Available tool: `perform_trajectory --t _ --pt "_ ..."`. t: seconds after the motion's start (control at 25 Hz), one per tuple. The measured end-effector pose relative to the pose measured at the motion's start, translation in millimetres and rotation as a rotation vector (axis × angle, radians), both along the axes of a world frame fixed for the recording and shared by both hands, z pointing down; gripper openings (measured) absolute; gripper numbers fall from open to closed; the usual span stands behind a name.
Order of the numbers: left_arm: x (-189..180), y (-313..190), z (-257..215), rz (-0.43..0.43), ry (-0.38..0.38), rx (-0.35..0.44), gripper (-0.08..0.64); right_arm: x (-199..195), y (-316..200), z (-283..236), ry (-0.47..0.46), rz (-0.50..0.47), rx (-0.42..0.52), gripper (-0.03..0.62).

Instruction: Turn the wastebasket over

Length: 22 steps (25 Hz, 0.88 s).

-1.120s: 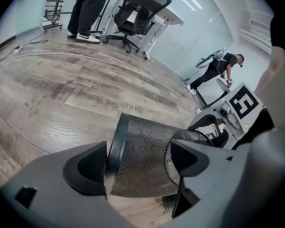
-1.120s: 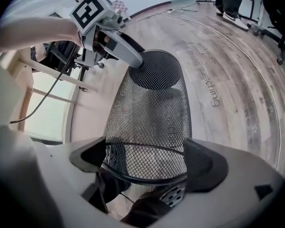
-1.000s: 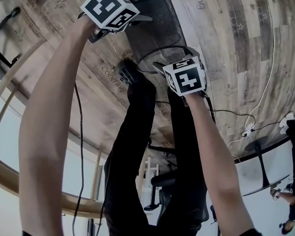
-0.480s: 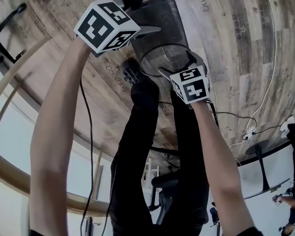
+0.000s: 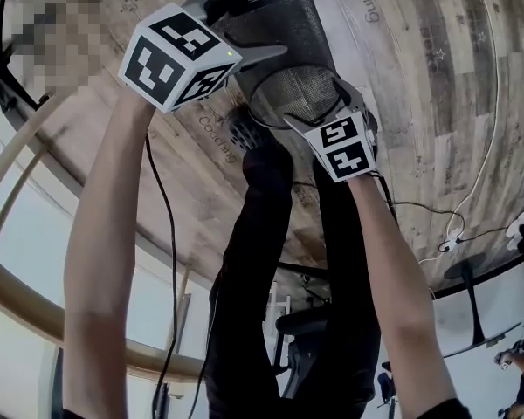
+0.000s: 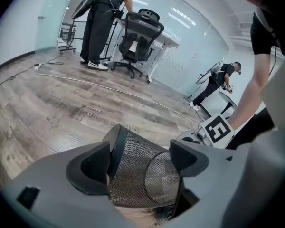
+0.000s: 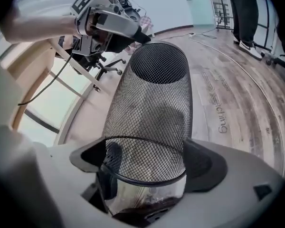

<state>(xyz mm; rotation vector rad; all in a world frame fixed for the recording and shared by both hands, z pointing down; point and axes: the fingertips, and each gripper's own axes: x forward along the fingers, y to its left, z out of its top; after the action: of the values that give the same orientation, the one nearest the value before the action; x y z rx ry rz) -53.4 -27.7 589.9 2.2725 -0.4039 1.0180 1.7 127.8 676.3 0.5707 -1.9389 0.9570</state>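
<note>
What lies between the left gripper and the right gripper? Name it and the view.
The mesh wastebasket: left gripper clamps its base end, right gripper its open rim. The head view shows it.

Black trousers (image 5: 264,286), dark shoe (image 5: 241,130)

The light is bright, cool and even; pale strips of light (image 6: 183,17) glow far behind the wastebasket (image 6: 133,170). Its mesh casts only a soft shadow inside itself. Both gripper views bend the floor (image 7: 237,103) planks around the wastebasket, fall to black at the corners, and blur whatever sits nearest the lens. The head view looks washed-out, almost colourless.
</note>
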Motion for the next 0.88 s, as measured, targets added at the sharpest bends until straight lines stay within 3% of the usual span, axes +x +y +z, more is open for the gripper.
perform_trajectory --t 0.24,0.4,0.56,0.64,0.88 --pt "-9 -7 -16 -0.093 0.024 0.021 0.391 -4 -8 2 -0.001 -0.065 0.024 0.474" --pt "1 7 -27 -0.092 0.019 0.047 0.286 8 9 8 0.020 -0.098 0.007 0.474" --pt "20 24 -34 -0.075 -0.019 0.113 0.273 21 23 14 0.039 -0.106 -0.009 0.474" --pt "30 28 -37 -0.081 -0.033 0.144 0.214 27 30 17 0.050 -0.104 -0.023 0.474" --pt "51 43 -36 0.021 -0.186 0.295 0.183 44 41 16 0.057 -0.087 -0.023 0.471"
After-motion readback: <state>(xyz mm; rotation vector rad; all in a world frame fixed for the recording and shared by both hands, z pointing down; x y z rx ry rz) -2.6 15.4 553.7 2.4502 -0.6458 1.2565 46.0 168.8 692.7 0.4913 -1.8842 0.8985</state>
